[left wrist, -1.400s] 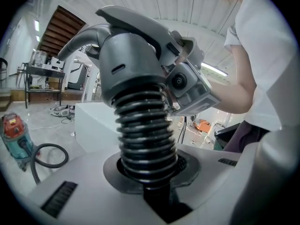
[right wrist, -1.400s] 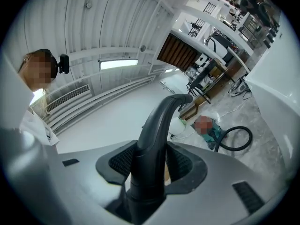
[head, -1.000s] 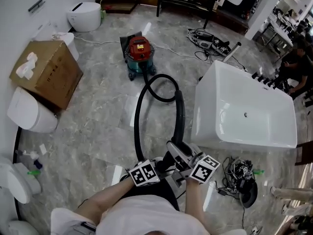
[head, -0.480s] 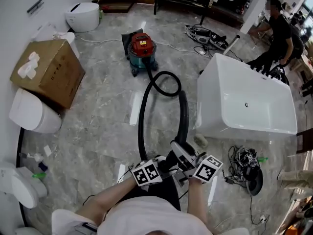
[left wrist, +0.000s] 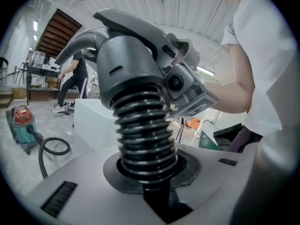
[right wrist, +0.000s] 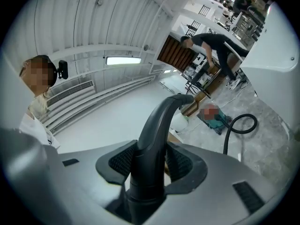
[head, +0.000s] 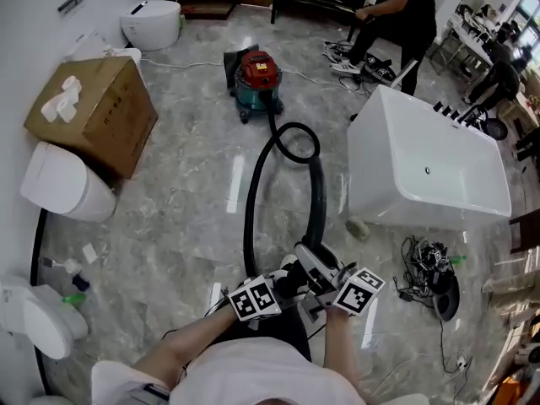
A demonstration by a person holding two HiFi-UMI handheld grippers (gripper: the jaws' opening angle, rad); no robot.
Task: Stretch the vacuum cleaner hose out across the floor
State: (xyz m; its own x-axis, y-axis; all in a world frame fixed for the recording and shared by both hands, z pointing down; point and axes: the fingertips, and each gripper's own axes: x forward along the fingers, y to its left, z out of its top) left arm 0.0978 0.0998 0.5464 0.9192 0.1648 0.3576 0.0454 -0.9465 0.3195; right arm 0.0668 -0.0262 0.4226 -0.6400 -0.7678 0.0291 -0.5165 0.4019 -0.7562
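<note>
Wears a white short-sleeved shirt (head: 253, 376), dark trousers (head: 272, 327) and a small black camera (right wrist: 61, 69) at the head. Shows smooth, rounded pale-grey shells on the left gripper (left wrist: 150, 172) and right gripper (right wrist: 147, 172), each with dark slotted vents (left wrist: 58, 198). Carries a cube (head: 253, 299) with black-and-white square markers on each. Has black, finely textured pads (right wrist: 123, 161) inside the right jaws.

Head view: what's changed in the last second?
The wearer backed away from the vacuum cleaner, dragging the hose: its runs lengthened and the loop tightened. A person in dark clothes walked in beyond the bathtub. Unchanged: left gripper clamped on the ribbed hose end, right gripper on the curved handle; vacuum cleaner stayed put.
</note>
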